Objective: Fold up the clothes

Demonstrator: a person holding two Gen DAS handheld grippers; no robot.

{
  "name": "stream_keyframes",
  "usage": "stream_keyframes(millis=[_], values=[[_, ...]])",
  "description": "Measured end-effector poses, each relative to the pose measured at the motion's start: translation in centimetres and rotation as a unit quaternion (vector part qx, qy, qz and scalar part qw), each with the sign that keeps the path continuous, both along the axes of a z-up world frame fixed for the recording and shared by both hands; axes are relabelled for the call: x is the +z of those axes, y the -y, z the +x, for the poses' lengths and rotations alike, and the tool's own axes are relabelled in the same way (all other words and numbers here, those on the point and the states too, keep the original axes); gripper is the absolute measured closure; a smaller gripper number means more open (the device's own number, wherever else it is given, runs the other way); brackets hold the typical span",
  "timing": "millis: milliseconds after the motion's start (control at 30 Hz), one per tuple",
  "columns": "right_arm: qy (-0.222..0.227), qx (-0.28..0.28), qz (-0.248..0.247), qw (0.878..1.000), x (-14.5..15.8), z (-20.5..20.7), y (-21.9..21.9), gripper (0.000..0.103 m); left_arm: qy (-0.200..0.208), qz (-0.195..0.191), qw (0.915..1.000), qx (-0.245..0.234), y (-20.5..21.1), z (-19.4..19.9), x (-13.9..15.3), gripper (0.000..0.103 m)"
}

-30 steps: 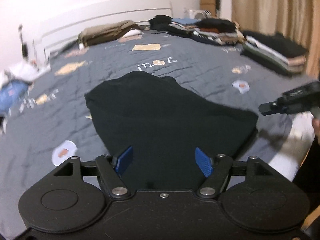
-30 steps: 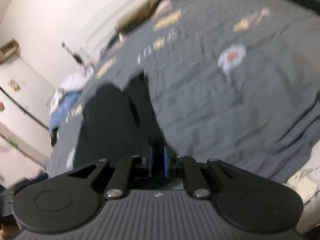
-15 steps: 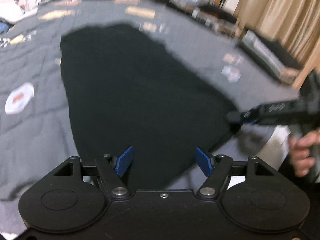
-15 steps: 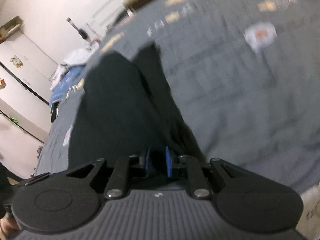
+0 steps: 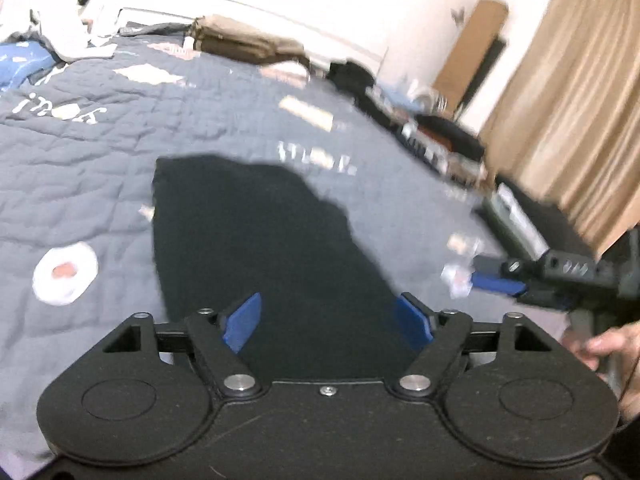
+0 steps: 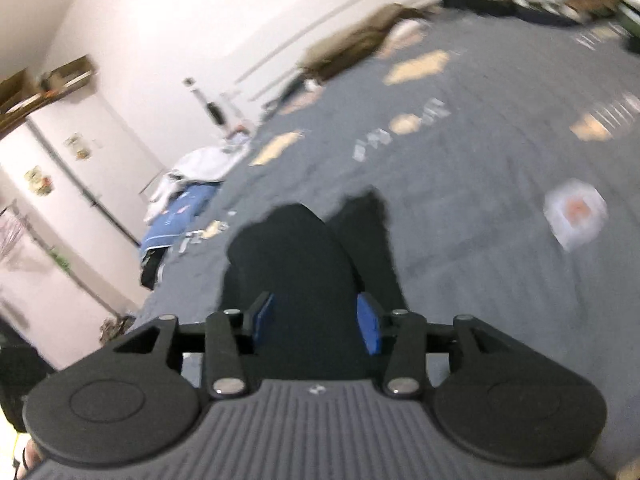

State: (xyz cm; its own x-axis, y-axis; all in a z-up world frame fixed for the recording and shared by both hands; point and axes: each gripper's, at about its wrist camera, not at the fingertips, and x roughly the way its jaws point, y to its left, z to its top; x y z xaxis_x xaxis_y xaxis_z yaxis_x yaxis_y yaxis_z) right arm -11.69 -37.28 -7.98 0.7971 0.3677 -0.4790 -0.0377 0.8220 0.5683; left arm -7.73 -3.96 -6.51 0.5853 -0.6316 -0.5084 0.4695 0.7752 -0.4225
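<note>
Closest to me, the left claw (image 5: 326, 322) hangs with its blue pads spread wide and nothing caught between them; the dark cloth seen through the gap lies on the bed below it. The right claw (image 6: 316, 318) has just been opening, its jaws now partly apart, and the fabric seen between them looks to be lying below rather than pinched, so I judge it has let go. From the left side the right claw (image 5: 496, 280) shows out over the bed's near edge, a hand (image 5: 604, 344) gripping its handle.

Just beyond both claws lies the black garment (image 5: 256, 248), spread flat on the grey quilted bed (image 5: 80, 184), its near hem toward the claws and its far end narrowing to an uneven edge. From the right-hand view the black garment (image 6: 300, 264) shows a rounded lobe with a narrower flap beside it, which may be a sleeve; the blur leaves that unsure.

It looks light, limp and thin: it will sag from any pinch, drag on the quilt and crease wherever it is dropped. Best taken by a hem corner or side edge, one claw each, and lifted evenly so the fold falls straight.

Farther off, stacks of folded clothes (image 5: 440, 136) sit along the far right of the bed, by the curtain (image 5: 580, 100).
</note>
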Motion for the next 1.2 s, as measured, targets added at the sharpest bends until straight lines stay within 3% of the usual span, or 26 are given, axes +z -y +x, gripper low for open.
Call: stream_keyframes(millis=[167,333,567,700,867,1200], values=[[0.014,0.056,-0.036,0.998,1.9,5.8,-1.1,0.050,0.002,-0.021,0.9995,0.023,1.6,3.8,0.3,0.026],[0.021,0.093,-0.060,0.994,1.6,9.9,-2.0,0.044,0.003,-0.044,0.9984,0.034,2.1,6.0,-1.3,0.026],[0.021,0.131,-0.055,0.990,-1.3,12.0,-2.4,0.044,0.033,-0.008,0.9989,0.031,2.2,7.1,-2.6,0.026],[0.025,0.105,-0.073,0.991,-2.5,12.3,-2.2,0.044,0.046,0.019,0.9981,0.038,2.2,6.8,-2.5,0.024],[0.042,0.124,-0.068,0.989,-2.5,13.2,-2.9,0.044,0.052,-0.001,0.9978,0.042,1.9,6.8,-2.3,0.019],[0.003,0.145,-0.080,0.986,-4.5,16.5,-3.8,0.043,0.049,-0.011,0.9972,0.056,1.0,7.2,-2.2,0.019]])
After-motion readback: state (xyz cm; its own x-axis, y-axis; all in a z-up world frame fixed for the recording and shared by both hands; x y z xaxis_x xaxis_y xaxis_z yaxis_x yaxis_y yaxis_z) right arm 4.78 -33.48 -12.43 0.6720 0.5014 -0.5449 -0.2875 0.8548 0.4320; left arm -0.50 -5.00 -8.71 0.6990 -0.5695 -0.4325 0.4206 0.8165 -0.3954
